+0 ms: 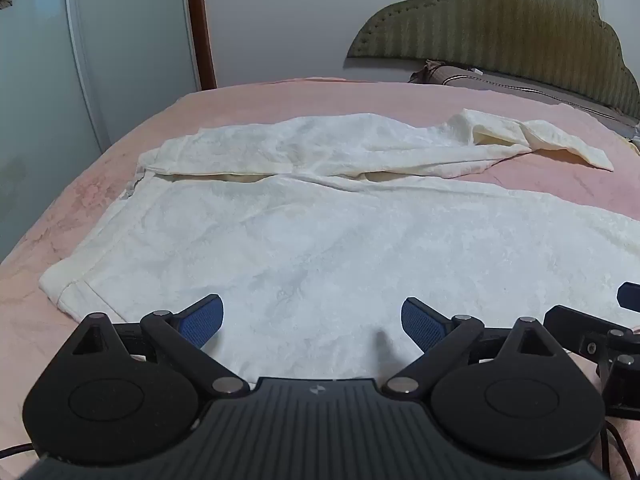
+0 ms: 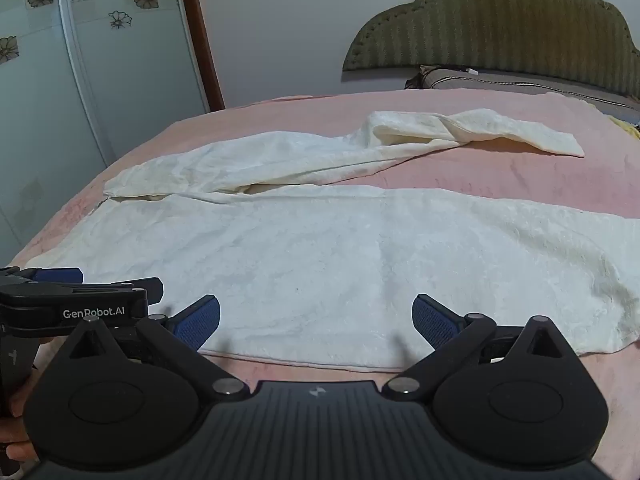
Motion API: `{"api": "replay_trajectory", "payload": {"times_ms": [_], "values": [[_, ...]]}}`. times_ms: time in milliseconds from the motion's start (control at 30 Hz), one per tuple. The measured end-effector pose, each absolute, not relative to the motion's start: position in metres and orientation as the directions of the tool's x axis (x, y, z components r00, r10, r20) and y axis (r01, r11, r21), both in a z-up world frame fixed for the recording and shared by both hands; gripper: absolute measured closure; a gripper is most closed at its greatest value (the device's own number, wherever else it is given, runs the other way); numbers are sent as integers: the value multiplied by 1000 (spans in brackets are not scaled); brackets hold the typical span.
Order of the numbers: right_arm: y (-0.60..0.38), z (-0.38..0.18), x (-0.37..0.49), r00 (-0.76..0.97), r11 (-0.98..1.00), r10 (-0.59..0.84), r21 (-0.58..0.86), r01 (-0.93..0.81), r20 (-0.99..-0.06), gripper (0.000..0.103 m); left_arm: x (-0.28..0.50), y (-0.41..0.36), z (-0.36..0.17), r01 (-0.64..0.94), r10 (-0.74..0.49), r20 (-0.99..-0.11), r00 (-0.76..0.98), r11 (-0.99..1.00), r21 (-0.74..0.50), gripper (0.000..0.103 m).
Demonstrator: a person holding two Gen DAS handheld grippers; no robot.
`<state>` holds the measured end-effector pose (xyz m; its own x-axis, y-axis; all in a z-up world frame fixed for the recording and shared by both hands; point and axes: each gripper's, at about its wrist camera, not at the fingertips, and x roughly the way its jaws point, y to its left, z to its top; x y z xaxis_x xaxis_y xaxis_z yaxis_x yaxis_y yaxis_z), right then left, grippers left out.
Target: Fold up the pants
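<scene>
Two grippers, left [image 1: 312,322] and right [image 2: 316,322], hang over the white pants [image 1: 320,240] spread flat on the pink bed [image 1: 280,96]. Both jaws are wide open, holding nothing, ready to grab the near edge.

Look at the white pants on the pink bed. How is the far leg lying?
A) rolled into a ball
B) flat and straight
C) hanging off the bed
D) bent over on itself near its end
D: the far leg of the white pants doubles over itself near its end, on the pink bed.
</scene>
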<state>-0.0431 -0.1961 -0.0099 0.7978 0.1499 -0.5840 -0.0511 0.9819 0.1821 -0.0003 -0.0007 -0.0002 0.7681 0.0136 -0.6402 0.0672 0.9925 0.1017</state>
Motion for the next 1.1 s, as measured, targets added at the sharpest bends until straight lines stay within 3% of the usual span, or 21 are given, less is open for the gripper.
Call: {"api": "replay_trajectory", "payload": {"times_ms": [1100], "values": [[-190,-10,-47,795,983,155,174,-63,-586,0,-8,8,1,25,45,-659,750,995,95,5]]}}
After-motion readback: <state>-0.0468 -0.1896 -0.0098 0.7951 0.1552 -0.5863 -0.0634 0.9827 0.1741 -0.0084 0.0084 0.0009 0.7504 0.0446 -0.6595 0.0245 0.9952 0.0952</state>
